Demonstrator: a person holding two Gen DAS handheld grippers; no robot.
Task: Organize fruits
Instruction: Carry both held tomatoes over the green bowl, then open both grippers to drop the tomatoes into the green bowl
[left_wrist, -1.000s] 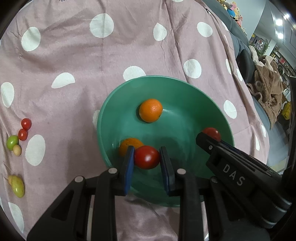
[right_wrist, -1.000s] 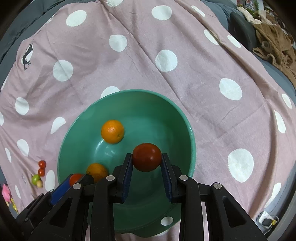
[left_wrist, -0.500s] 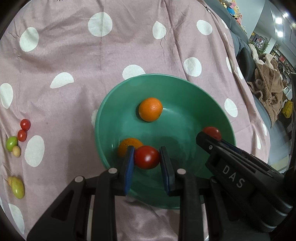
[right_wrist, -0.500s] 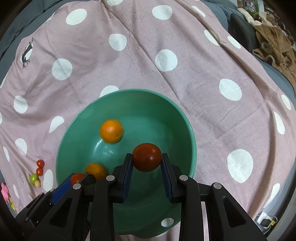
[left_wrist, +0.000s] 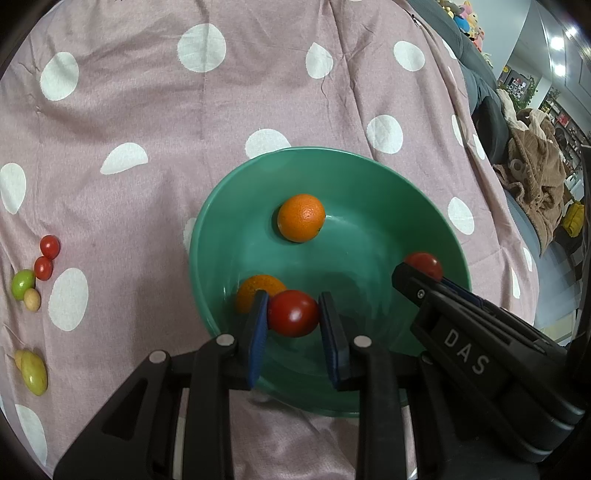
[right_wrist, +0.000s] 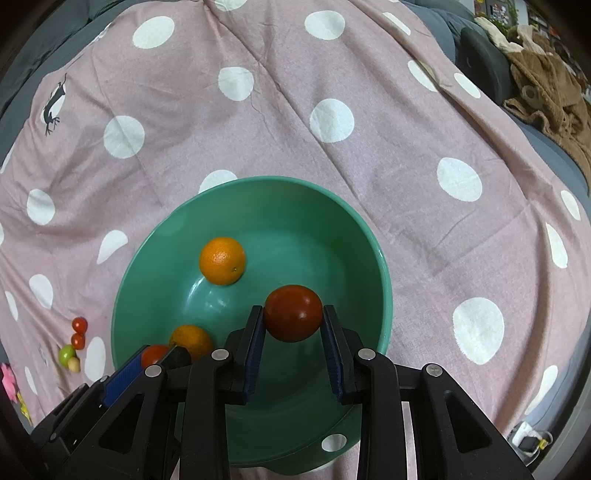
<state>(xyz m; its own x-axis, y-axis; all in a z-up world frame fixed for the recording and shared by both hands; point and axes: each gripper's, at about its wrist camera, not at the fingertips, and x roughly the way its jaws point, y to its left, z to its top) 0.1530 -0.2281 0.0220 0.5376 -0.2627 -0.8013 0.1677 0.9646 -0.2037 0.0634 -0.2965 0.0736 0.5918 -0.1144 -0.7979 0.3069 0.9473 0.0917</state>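
Note:
A green bowl (left_wrist: 436, 218) sits on a pink polka-dot cloth and also shows in the right wrist view (right_wrist: 376, 258). Two oranges lie in it (left_wrist: 301, 218) (left_wrist: 255, 290), seen again from the right (right_wrist: 222, 260) (right_wrist: 190, 341). My left gripper (left_wrist: 293, 317) is shut on a red tomato (left_wrist: 293, 313) over the bowl's near side. My right gripper (right_wrist: 293, 317) is shut on a darker red tomato (right_wrist: 293, 313) above the bowl; it shows in the left wrist view (left_wrist: 424, 264) too.
Small fruits lie on the cloth left of the bowl: two cherry tomatoes (left_wrist: 46, 256), a green one (left_wrist: 23, 283), a tan one (left_wrist: 31, 299) and a yellow-green one (left_wrist: 34, 373). A brown blanket (left_wrist: 535, 184) lies at far right.
Both grippers have stayed over the bowl holding their tomatoes; the view has shifted only slightly, with the bowl a touch farther from the right wrist camera.

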